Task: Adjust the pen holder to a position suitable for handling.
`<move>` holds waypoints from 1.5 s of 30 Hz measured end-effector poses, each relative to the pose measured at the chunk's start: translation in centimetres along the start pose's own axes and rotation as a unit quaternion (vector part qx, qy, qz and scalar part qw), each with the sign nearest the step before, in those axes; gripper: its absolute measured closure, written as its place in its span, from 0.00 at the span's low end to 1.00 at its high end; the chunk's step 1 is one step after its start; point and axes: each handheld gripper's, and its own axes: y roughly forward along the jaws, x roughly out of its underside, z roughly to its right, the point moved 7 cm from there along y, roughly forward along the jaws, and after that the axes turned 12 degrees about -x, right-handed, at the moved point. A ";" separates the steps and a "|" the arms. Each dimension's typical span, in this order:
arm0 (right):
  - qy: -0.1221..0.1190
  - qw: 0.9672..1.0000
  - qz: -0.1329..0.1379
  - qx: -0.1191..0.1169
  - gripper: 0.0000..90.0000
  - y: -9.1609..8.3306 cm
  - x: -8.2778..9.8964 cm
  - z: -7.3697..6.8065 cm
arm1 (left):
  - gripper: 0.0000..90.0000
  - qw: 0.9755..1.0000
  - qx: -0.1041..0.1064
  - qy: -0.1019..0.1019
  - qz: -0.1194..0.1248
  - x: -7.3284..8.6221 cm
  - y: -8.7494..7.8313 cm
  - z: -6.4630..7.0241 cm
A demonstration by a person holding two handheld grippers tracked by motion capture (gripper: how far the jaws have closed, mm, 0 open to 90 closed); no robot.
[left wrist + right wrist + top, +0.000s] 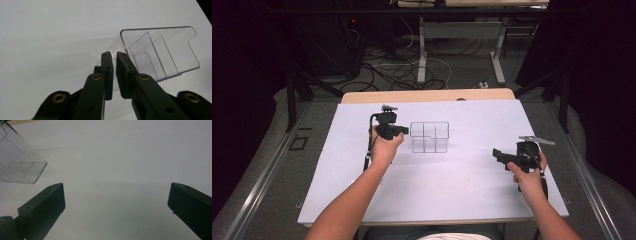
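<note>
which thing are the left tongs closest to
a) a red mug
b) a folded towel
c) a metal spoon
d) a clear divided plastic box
d: the left tongs, jaws nearly together, sit right at the near wall of the clear divided plastic box; whether they pinch that wall cannot be told.

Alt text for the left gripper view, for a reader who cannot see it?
The left gripper, its two black jaws nearly closed with a thin gap, points at the near wall of a clear plastic box with inner dividers. The box sits on a white table.
</note>
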 end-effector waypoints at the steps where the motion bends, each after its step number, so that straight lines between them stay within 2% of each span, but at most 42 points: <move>1: -0.003 1.000 0.000 0.000 0.01 0.0 0.0 0.0 | 0.89 1.000 0.006 0.003 0.002 0.1 -0.3 -0.3; 3: -0.001 1.000 0.001 0.000 0.01 0.0 0.0 -0.1 | 0.85 1.000 0.024 0.005 0.009 0.3 -1.1 -0.9; 7: -0.003 1.000 -0.001 -0.001 0.01 0.0 0.0 -0.2 | 0.78 0.999 0.040 0.007 0.034 0.8 -2.4 -2.0; 13: -0.002 1.000 -0.003 -0.002 0.02 0.3 0.0 -0.3 | 0.68 0.998 0.038 0.022 0.050 2.3 -3.7 -4.0; 16: -0.009 1.000 -0.004 -0.001 0.02 0.3 0.1 -0.2 | 0.64 0.996 0.048 0.024 0.073 2.6 -4.3 -4.7; 19: -0.006 1.000 -0.006 0.000 0.03 0.4 0.2 -0.3 | 0.57 0.993 0.041 0.030 0.105 3.0 -4.7 -5.5; 24: -0.012 1.000 -0.009 0.000 0.07 0.5 0.3 -0.4 | 0.47 0.990 0.034 0.048 0.130 4.2 -5.6 -6.8; 25: -0.016 1.000 -0.010 -0.002 0.07 0.5 0.3 -0.5 | 0.45 0.989 0.030 0.050 0.134 4.4 -5.8 -7.1; 28: -0.019 1.000 -0.013 -0.007 0.11 0.6 0.4 -0.7 | 0.39 0.985 0.008 0.055 0.161 4.9 -6.3 -8.2; 30: -0.027 0.999 -0.017 -0.011 0.14 0.7 0.5 -0.9 | 0.37 0.983 0.000 0.050 0.175 5.2 -6.7 -8.8; 31: -0.028 0.999 -0.017 -0.013 0.17 0.7 0.5 -1.0 | 0.36 0.983 -0.002 0.045 0.177 5.3 -6.9 -9.1; 34: -0.048 0.998 -0.019 -0.021 0.17 0.9 0.5 -1.5 | 0.32 0.983 -0.001 0.031 0.183 5.7 -7.7 -9.8; 37: -0.078 0.996 -0.016 -0.032 0.17 1.3 0.3 -2.5 | 0.26 0.980 0.003 0.027 0.195 6.1 -8.5 -10.2; 40: -0.111 0.993 -0.018 -0.042 0.17 1.8 0.0 -3.9 | 0.19 0.979 0.000 0.031 0.203 6.4 -8.9 -10.6; 42: -0.142 0.988 -0.022 -0.051 0.18 2.2 -0.2 -5.2 | 0.17 0.978 0.000 0.031 0.206 6.6 -9.0 -10.9; 43: -0.162 0.985 -0.025 -0.056 0.18 2.5 -0.2 -5.8 | 0.16 0.979 -0.003 0.028 0.201 6.7 -9.0 -11.0; 44: -0.199 0.977 -0.034 -0.067 0.19 3.1 -0.2 -7.2 | 0.12 0.979 -0.004 0.028 0.200 6.8 -8.9 -11.2; 45: -0.199 0.977 -0.034 -0.067 0.19 3.1 -0.2 -7.2 | 0.12 0.980 -0.003 0.023 0.197 6.9 -8.9 -11.3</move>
